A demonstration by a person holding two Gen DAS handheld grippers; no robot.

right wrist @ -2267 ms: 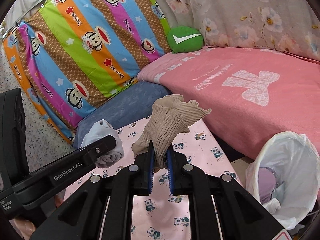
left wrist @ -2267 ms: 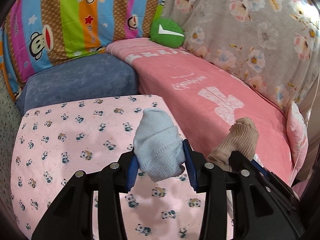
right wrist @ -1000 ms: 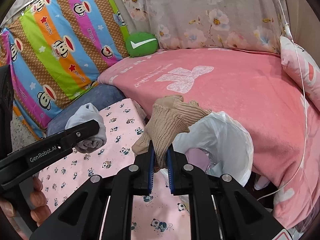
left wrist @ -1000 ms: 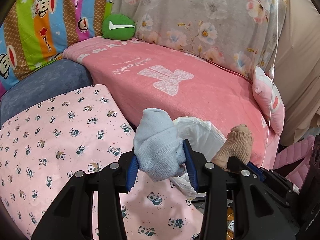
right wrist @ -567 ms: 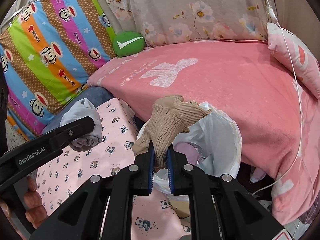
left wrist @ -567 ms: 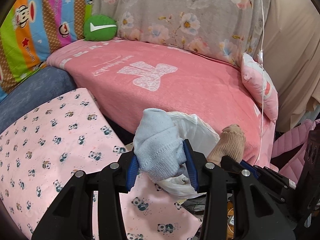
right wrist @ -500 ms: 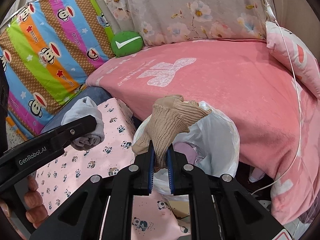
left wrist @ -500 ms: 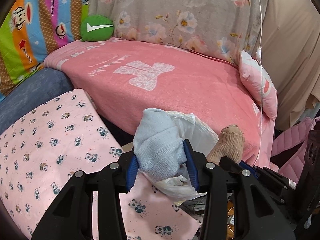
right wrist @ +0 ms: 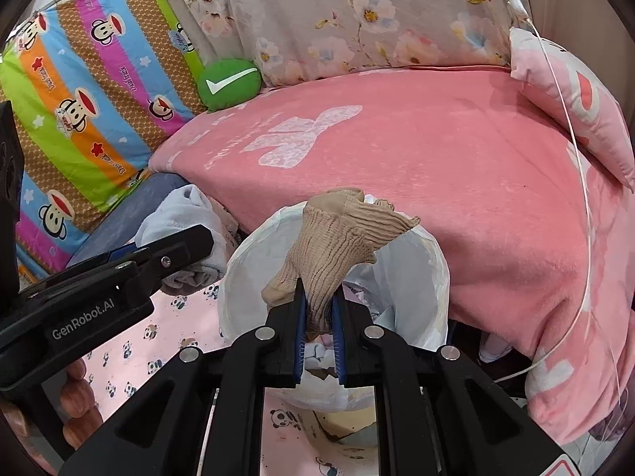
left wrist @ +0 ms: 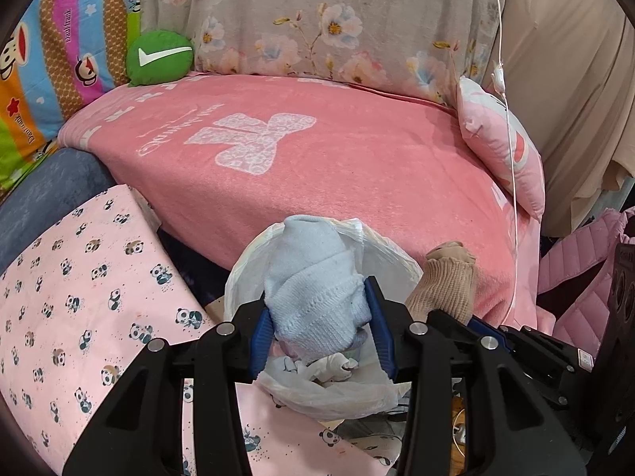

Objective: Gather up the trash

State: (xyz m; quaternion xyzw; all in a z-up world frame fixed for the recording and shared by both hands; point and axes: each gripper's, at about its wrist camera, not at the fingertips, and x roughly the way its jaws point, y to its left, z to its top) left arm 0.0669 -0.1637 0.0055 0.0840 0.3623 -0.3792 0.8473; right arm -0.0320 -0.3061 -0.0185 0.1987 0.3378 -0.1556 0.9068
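Both grippers have swung from the panda cloth (left wrist: 91,289) to the bin bag (right wrist: 412,277) ahead. Left gripper (left wrist: 317,317) clamps the blue sock (left wrist: 313,297), right gripper (right wrist: 319,317) the beige sock (right wrist: 337,238); next, release over the bag.

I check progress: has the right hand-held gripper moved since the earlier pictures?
Yes. The right hand-held gripper, holding the beige sock, has moved from the panda sheet toward the white bin bag.

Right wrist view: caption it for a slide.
Right gripper clamps a beige sock over the white-lined trash bin beside the pink bed.
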